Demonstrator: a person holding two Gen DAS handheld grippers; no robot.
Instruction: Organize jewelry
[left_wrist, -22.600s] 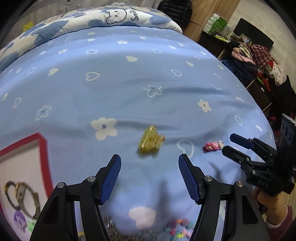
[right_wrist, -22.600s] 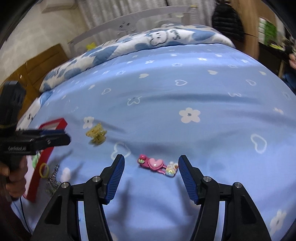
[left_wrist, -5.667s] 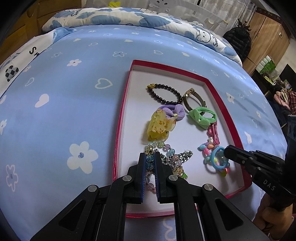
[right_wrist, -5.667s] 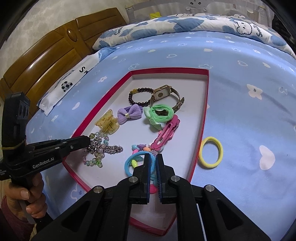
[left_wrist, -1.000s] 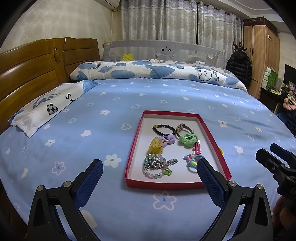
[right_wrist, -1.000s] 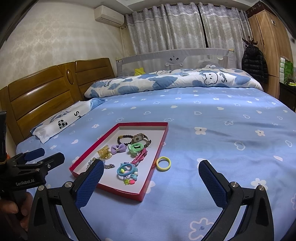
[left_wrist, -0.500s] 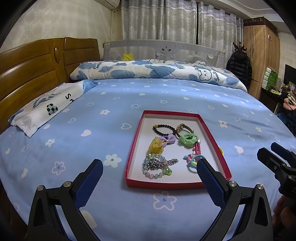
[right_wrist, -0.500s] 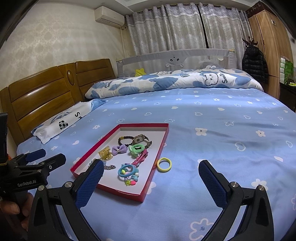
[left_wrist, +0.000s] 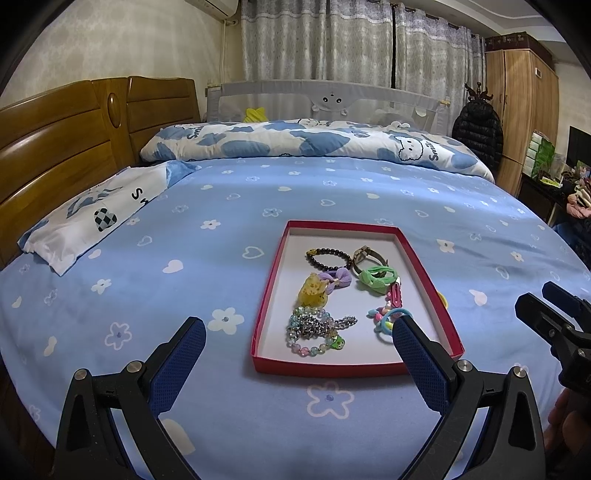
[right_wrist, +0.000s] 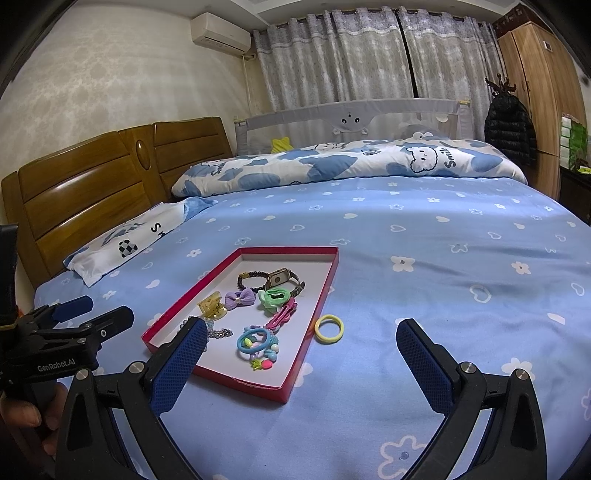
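You get soft, even indoor light, sharp focus mid-frame, faint shadows, strong fisheye bending and black vignette at the corners

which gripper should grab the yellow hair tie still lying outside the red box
Right. The yellow hair tie lies on the sheet beside the red box, on the open right gripper side; the left gripper is across the box.

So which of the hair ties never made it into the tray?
The plain yellow hair tie. It lies flat on the blue bedsheet just outside the red tray, while the green and blue ones sit inside.
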